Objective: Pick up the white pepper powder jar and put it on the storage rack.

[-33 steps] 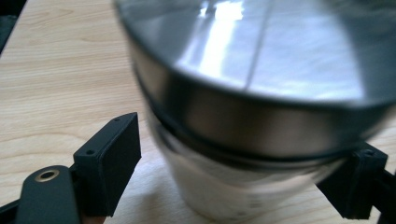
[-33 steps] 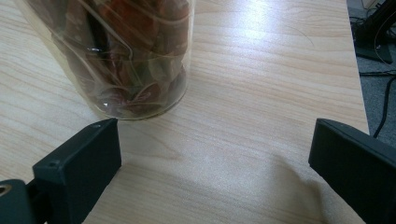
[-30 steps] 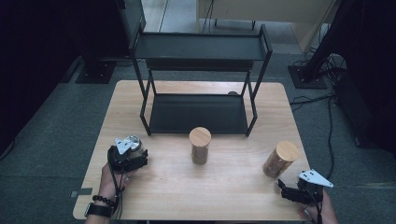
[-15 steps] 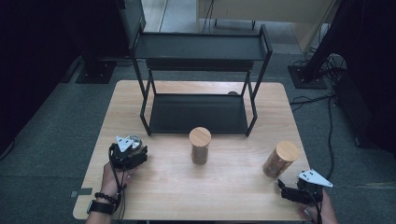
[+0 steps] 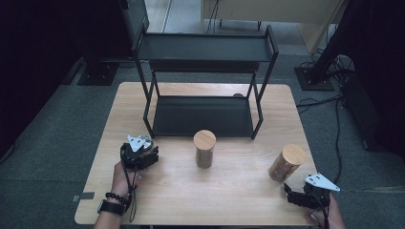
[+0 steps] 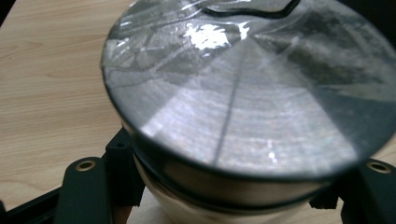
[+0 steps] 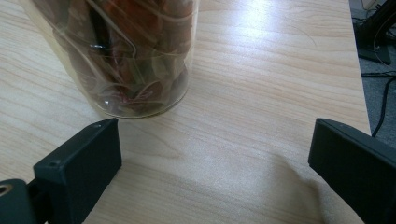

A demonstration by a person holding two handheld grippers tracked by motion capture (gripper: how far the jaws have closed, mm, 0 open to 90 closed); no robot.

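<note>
My left gripper (image 5: 140,155) is at the table's front left, shut on a jar with a silver metal lid (image 6: 233,93). In the left gripper view, both black jaws press on the jar's body just under the lid. A glass jar with a wooden lid (image 5: 286,162) stands at the front right, with reddish-brown dried contents (image 7: 121,56). My right gripper (image 5: 302,196) is open just in front of it, and the jar is beyond the left jaw, not between the jaws (image 7: 217,158). A second wooden-lidded jar (image 5: 204,148) stands upright mid-table.
A black two-tier metal rack (image 5: 205,114) stands at the back of the wooden table (image 5: 229,191), both shelves bare. The table's right edge (image 7: 359,70) is close to the right gripper. Cables and stands lie on the floor to the right.
My left gripper with the silver-lidded jar has shifted slightly to the right. The right gripper and both wooden-lidded jars have not moved.
</note>
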